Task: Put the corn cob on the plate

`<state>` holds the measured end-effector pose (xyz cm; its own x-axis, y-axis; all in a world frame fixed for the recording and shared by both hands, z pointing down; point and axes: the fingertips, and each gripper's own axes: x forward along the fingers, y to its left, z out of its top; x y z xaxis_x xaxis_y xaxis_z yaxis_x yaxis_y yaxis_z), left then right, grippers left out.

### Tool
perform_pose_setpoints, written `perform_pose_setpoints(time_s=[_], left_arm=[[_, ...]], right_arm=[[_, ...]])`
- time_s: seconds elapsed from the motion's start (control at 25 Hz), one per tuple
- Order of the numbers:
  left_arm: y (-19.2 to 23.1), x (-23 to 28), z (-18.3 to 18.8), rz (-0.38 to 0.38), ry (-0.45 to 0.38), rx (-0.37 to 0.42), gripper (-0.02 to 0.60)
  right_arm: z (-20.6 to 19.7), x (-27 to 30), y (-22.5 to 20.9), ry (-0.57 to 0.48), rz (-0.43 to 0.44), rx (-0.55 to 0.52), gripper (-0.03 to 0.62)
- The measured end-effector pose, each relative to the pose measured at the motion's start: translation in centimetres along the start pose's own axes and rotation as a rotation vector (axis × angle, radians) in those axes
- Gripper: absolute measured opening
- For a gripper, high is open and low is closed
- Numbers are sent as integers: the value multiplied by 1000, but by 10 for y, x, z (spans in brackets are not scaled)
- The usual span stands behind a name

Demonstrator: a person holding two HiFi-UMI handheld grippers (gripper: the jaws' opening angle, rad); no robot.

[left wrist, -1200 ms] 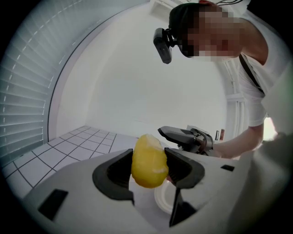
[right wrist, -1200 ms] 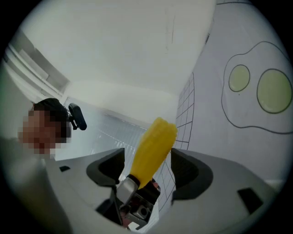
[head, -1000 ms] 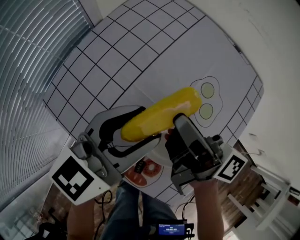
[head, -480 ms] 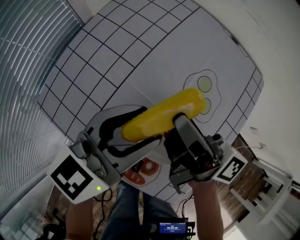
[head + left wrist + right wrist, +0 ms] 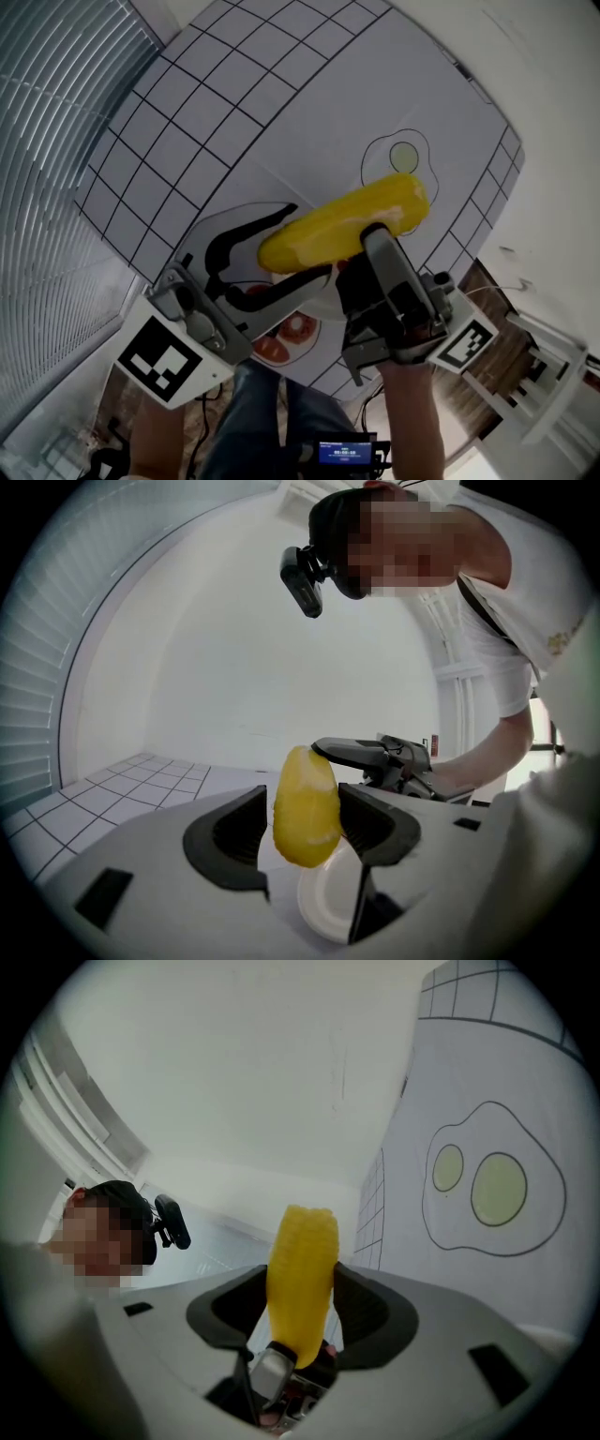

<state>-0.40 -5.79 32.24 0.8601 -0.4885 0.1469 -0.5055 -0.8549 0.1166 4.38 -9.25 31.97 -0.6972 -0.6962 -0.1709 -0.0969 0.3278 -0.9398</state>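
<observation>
Right gripper (image 5: 300, 1279): clamped on the corn cob (image 5: 342, 225) past its middle. The jaws have just been closing, with the cob between them and a black pad against each side.
Left gripper (image 5: 302, 801): clenched on the cob's rounded end, which is seated between its two pads.
Corn cob: yellow, carried in the air by both grippers, tilted with its blunt end raised.
Plate (image 5: 323, 907): white, seen on the table below the left gripper's jaws, apart from the cob.
Mat (image 5: 187, 122): white with a black grid, spread over the table.
Fried egg print (image 5: 403, 155): a two-yolk outline drawn on the mat, seen just past the cob's blunt end.
Blinds (image 5: 47, 141): slatted, alongside the mat's left edge.
</observation>
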Motion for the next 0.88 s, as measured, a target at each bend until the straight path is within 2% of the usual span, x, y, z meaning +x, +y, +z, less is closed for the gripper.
perform_pose_setpoints(time_s=[0.2, 0.4, 0.64, 0.88], left_arm=[[-9, 0, -8, -40, 41, 12, 235], [-18, 0, -14, -89, 55, -27, 235], [-24, -4, -24, -110, 102, 10, 238], [-30, -7, -38, -142, 154, 38, 238]], right_arm=[[4, -11, 1, -18, -34, -45, 224], [6, -25, 4, -40, -57, -60, 224], [15, -42, 6, -94, -78, -106, 222], [18, -55, 7, -99, -128, -160, 221]])
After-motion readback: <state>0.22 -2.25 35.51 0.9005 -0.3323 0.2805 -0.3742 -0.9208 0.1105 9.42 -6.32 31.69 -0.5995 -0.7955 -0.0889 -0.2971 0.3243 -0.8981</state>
